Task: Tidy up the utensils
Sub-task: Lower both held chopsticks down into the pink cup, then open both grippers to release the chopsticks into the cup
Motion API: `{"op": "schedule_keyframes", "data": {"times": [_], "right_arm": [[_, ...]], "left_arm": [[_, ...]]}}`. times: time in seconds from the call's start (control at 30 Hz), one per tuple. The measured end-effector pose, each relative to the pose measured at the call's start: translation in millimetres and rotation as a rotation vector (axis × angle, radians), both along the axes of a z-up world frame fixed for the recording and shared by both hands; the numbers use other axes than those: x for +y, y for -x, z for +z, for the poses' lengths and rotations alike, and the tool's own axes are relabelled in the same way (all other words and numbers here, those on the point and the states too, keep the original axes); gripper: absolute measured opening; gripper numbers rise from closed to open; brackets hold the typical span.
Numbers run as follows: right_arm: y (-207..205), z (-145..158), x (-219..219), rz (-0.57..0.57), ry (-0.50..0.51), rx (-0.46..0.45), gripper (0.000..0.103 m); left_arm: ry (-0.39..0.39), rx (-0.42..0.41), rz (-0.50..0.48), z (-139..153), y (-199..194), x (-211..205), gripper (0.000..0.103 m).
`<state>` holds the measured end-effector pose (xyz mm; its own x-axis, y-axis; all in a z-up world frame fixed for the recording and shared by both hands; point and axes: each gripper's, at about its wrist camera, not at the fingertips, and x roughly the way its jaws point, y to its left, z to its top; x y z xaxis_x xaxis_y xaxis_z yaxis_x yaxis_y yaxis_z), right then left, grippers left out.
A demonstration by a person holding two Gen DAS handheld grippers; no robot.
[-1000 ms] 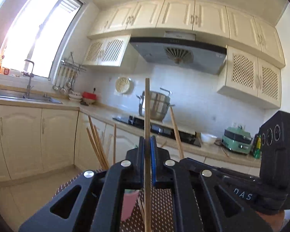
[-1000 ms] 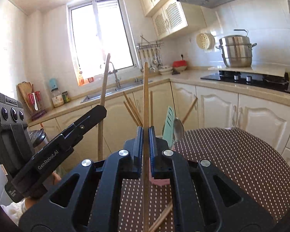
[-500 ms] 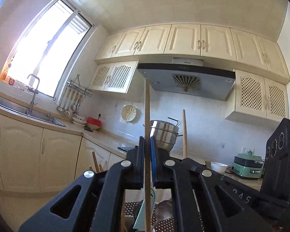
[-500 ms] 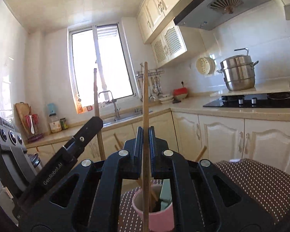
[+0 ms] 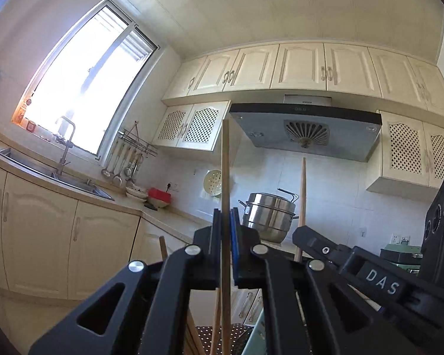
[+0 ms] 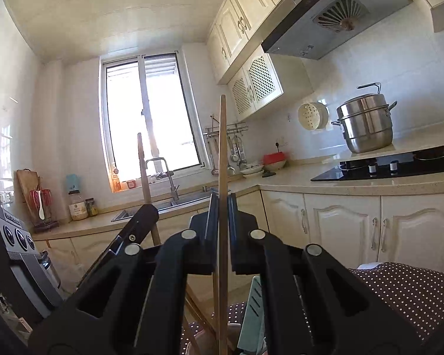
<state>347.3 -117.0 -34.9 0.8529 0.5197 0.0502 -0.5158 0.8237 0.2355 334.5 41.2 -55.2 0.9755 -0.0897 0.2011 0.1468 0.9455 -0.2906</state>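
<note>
Gripping chopsticks [image 5: 225,177], both claws [image 5: 225,227]

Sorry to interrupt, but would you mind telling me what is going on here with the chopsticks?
A person is sorting utensils in a kitchen with a pair of tongs in each hand. The left tongs are shut on one upright wooden chopstick, and the right tongs are shut on another chopstick. Both are held up over a dotted tablecloth, where more utensils stand just below.

Both wrist views face level-upward; share steel pot [image 5: 269,220] [image 6: 365,125], window [image 5: 83,88] [image 6: 151,118].
</note>
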Motion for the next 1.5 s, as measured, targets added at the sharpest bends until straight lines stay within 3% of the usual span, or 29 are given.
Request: {"op": "schedule_keyframes", "data": {"times": [0.33, 0.77, 0.83, 0.9, 1.0, 1.2, 1.5], "right_arm": [[6, -11, 1, 0.002, 0.041, 0.034, 0.007], [39, -21, -7, -0.035, 0.127, 0.064, 0.007], [42, -24, -8, -0.039, 0.135, 0.076, 0.007], [44, -27, -7, -0.044, 0.144, 0.085, 0.007], [47, -30, -7, -0.05, 0.153, 0.101, 0.007], [52, -35, -5, -0.059, 0.168, 0.121, 0.007], [59, -41, 0, -0.063, 0.193, 0.153, 0.007]], "left_arm": [[-0.045, 0.065, -0.036, -15, 0, -8, 0.006], [-0.127, 0.216, -0.084, -26, 20, -8, 0.009], [-0.133, 0.242, -0.093, -28, 22, -6, 0.019], [-0.126, 0.254, -0.096, -29, 27, -4, 0.039], [-0.115, 0.268, -0.098, -28, 34, 1, 0.056], [-0.136, 0.3, -0.039, -23, 48, 8, 0.069], [-0.204, 0.344, 0.03, -21, 61, 10, 0.074]]}}
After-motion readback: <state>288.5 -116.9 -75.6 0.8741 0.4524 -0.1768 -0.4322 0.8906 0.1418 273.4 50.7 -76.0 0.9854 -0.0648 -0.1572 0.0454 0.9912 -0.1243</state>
